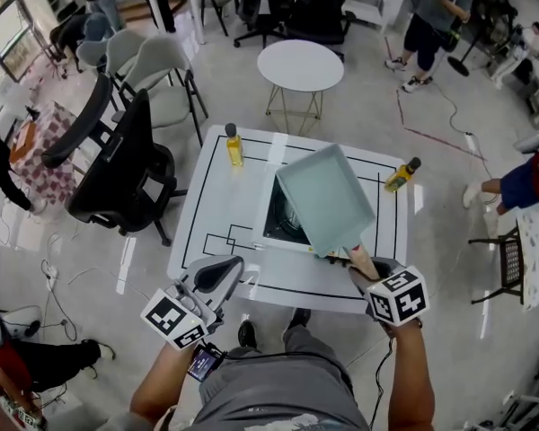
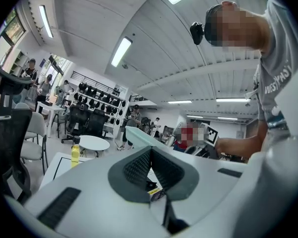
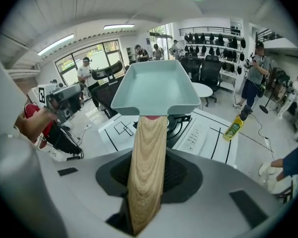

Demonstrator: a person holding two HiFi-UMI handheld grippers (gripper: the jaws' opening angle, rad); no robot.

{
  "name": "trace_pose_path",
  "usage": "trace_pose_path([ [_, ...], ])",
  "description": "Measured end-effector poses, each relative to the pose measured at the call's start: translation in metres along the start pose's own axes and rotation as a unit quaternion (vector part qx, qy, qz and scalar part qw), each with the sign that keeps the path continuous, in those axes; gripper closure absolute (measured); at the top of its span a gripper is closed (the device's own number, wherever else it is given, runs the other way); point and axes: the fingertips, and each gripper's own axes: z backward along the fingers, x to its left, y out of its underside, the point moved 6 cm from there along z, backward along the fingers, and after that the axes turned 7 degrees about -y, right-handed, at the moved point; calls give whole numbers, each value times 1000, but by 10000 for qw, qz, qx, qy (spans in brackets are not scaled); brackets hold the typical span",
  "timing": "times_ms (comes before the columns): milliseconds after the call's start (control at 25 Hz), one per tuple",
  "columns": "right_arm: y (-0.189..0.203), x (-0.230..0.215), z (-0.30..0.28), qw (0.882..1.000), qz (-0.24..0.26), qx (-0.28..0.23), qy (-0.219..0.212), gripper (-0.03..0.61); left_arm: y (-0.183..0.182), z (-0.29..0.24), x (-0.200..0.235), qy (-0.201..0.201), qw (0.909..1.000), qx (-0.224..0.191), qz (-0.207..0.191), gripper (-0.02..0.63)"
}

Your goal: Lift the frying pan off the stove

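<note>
Your right claw (image 1: pixel 357 262) is clamped on the pale wooden handle (image 3: pixel 148 162) of the frying pan (image 1: pixel 325 197). In the right gripper view the handle runs straight up between the two dark pads, which press it from both sides. The pan is a square, pale blue-green one with a shallow rim, and nothing shows inside it. You hold it in the air above the stove (image 1: pixel 282 221), clear of the burners, its far end tipped upward. From the head view it covers the right part of the stove, so only the dark left part of the cooktop shows beside it.

Your left claw (image 1: pixel 217 275) has its jaws together with nothing between them. It sits at the front left edge of the white bench (image 1: pixel 214 206), pointing level, well apart from the pan.

The bench is marked with black lines. One yellow bottle (image 1: pixel 234 145) stands upright near its far left corner. A second yellow bottle (image 1: pixel 402 175) with a dark cap stands at the far right edge, leaning slightly. Neither touches the stove or the pan.

Beyond the bench there is a small round white table (image 1: pixel 299 65). To the left stands a black office chair (image 1: pixel 126 164).
</note>
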Motion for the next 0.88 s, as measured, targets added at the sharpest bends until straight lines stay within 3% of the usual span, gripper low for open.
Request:
trace_pose_path([
  [400,-17,12,38,9972,-331,-652,-170,465,-10,6,5,104,9999,-132,34,617],
  [880,-20,15,34,9959,-306,-807,-270,466,-14,8,14,75,9997,-202,107,617],
])
